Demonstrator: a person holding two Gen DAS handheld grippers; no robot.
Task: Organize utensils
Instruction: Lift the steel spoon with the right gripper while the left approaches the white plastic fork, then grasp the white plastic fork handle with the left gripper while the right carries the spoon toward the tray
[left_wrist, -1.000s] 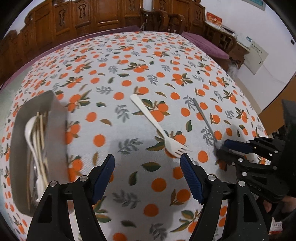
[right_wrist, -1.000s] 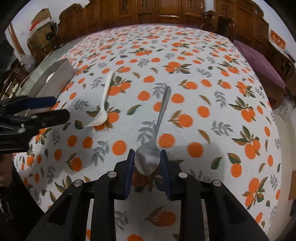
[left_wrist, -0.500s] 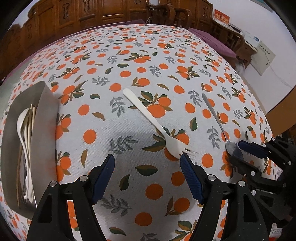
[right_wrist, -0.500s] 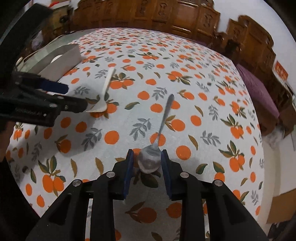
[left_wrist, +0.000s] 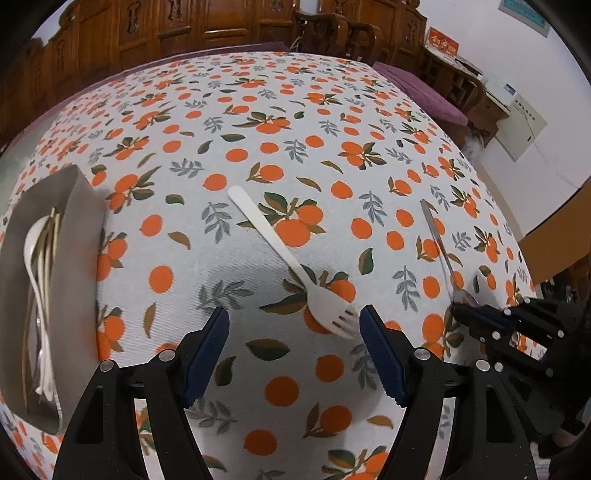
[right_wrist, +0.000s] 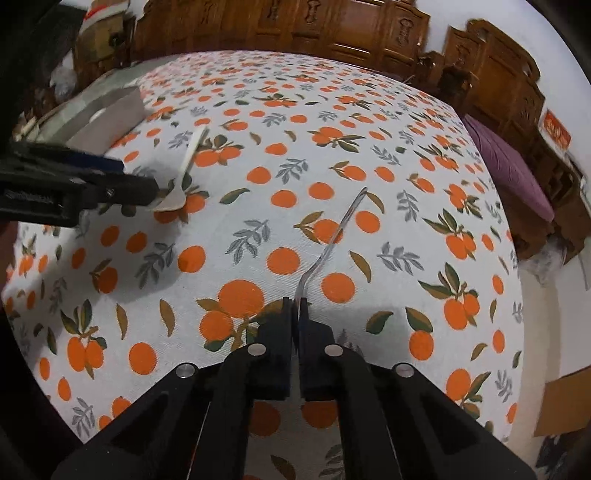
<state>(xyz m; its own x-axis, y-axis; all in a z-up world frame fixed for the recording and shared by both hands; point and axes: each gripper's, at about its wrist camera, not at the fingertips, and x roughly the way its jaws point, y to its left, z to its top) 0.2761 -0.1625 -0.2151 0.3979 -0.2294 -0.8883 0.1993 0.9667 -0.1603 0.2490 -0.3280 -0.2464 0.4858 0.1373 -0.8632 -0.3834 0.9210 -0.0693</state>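
A white plastic fork lies on the orange-print tablecloth, tines toward me, just ahead of my open left gripper; its tines sit near the right finger. It also shows in the right wrist view. My right gripper is shut on the bowl end of a metal spoon, whose handle points away across the cloth. In the left wrist view the spoon runs into the right gripper at the right. A grey utensil tray at the left holds several utensils.
The tray also shows at upper left in the right wrist view. Carved wooden chairs and cabinets stand beyond the table's far edge. The table edge drops off at the right.
The right gripper's jaws have closed fully on the spoon's bowl, which now stands on edge between them. The left gripper has moved slightly closer to the fork and stays open.
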